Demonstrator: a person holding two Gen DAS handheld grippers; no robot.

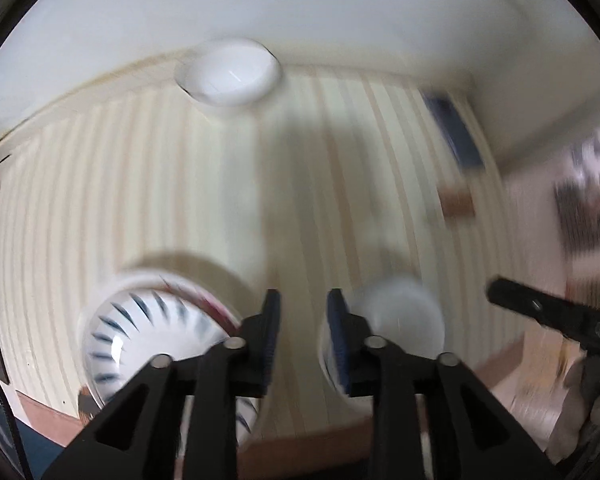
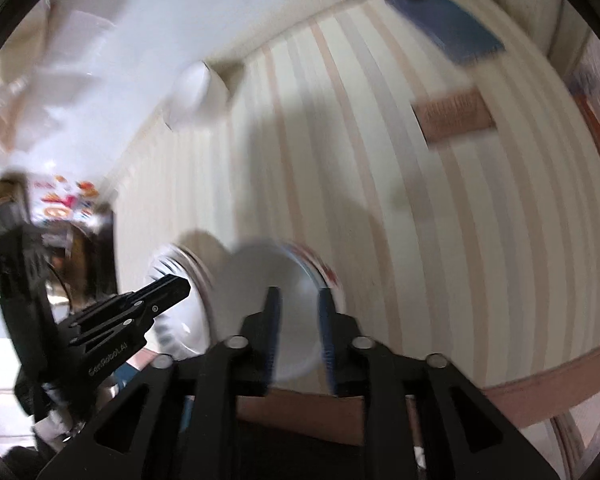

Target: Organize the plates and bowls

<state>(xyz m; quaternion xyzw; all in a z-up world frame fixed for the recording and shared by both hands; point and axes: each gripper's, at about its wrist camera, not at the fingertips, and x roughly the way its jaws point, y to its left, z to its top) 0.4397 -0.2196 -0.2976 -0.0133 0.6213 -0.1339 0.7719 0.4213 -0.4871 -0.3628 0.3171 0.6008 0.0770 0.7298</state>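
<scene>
Striped cloth covers the bench [image 1: 140, 200], and both views are smeared by motion blur. At 7 o'clock in the left wrist view sits a white bowl with dark radial dashes [image 1: 140, 332], resting in a red-rimmed plate [image 1: 216, 304] mostly hidden beneath it. A plain white bowl [image 1: 400, 320] lies at 5 o'clock, its edge too blurred to trace. Another white bowl [image 1: 230, 72] stands far off at 12 o'clock by the wall. The left gripper [image 1: 303, 328] hangs released, jaws parted over bare cloth. The right gripper [image 2: 298, 332] is likewise released above the plain bowl, nothing between its pads. A blue phone [image 2: 444, 24] and a brown card [image 2: 452, 116] lie at 1 o'clock.
</scene>
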